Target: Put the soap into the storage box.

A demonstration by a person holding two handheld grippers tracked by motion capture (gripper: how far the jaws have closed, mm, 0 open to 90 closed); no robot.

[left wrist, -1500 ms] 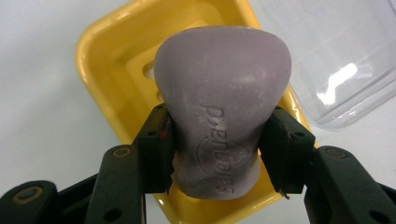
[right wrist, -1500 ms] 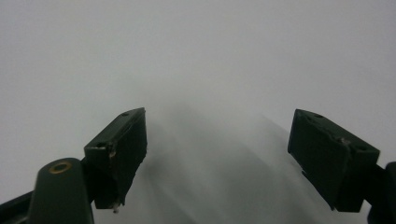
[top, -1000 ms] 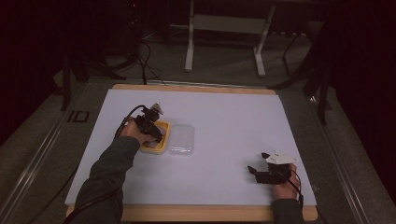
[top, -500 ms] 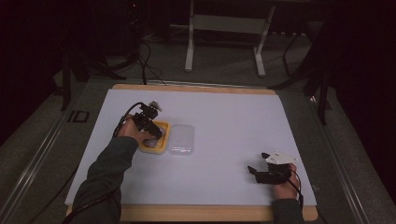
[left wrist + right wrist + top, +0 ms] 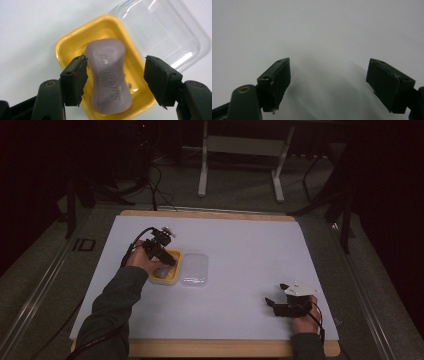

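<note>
A mauve soap bar (image 5: pixel 108 77) lies in a yellow soap dish (image 5: pixel 72 46) on the white table. My left gripper (image 5: pixel 116 80) hovers just over the dish, open, its jaws standing either side of the bar with gaps to it. In the high view the left gripper (image 5: pixel 162 252) sits over the yellow dish (image 5: pixel 167 277) at the table's left. A clear plastic lid (image 5: pixel 194 270) rests flat beside the dish, also seen as the clear lid (image 5: pixel 162 32). My right gripper (image 5: pixel 275 304) rests near the front right, open, with bare white surface between its jaws (image 5: pixel 328 85).
The white sheet (image 5: pixel 250 245) covers a wooden-edged table (image 5: pixel 225 349). Cables trail from the left gripper toward the back left. Metal frame legs (image 5: pixel 202 170) stand on the floor beyond the table.
The left gripper has shifted slightly over the dish, staying above the soap. The right gripper has not moved.
</note>
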